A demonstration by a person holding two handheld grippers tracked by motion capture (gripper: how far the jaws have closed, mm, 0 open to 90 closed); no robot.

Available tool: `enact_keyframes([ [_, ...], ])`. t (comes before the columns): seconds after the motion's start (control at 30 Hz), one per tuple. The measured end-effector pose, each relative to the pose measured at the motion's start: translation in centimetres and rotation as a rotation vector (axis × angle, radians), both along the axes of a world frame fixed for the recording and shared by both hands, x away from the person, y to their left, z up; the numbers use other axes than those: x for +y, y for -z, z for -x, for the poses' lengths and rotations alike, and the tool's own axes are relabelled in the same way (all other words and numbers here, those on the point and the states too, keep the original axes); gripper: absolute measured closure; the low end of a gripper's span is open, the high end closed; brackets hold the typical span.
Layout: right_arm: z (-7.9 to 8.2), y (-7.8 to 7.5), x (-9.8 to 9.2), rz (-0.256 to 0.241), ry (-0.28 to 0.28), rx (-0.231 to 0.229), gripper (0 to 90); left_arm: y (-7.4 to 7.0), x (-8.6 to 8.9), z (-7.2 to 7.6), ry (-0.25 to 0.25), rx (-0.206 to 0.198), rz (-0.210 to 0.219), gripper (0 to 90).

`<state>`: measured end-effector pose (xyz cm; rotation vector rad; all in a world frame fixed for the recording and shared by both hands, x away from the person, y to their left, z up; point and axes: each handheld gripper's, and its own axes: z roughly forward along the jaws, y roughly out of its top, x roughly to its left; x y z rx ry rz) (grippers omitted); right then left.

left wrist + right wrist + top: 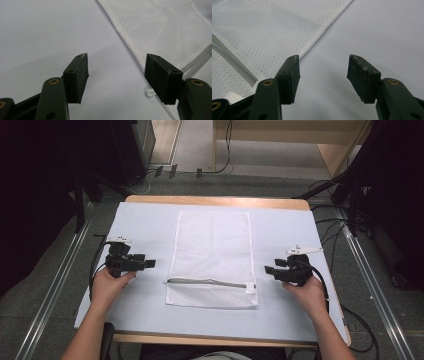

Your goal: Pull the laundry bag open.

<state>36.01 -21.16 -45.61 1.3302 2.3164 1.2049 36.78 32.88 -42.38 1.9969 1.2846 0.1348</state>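
A white mesh laundry bag [211,257] lies flat in the middle of the table, with its zipper [207,282] running across near the front end. My left gripper [150,264] rests on the table to the left of the bag, open and pointing at it. In the left gripper view the jaws stand wide apart [116,75] with the bag's edge [160,32] just ahead. My right gripper [269,269] sits to the right of the bag, open too. In the right gripper view its jaws [324,75] hold nothing, and the mesh bag [262,37] lies ahead on the left.
A pale blue-white mat [145,220] covers the wooden table [215,200]. Cables [97,265] trail from both grippers off the table sides. Metal rails [55,285] run along the floor on both sides, and dark stands rise at the back corners.
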Motion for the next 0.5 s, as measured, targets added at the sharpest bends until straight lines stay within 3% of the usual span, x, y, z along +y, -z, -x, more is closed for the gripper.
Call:
enact_keyframes([
  [0.5,-0.27,0.44,0.07,-0.006,0.016,0.017,39.9,0.32,-0.01,-0.26,-0.024,0.031,-0.007,32.3],
])
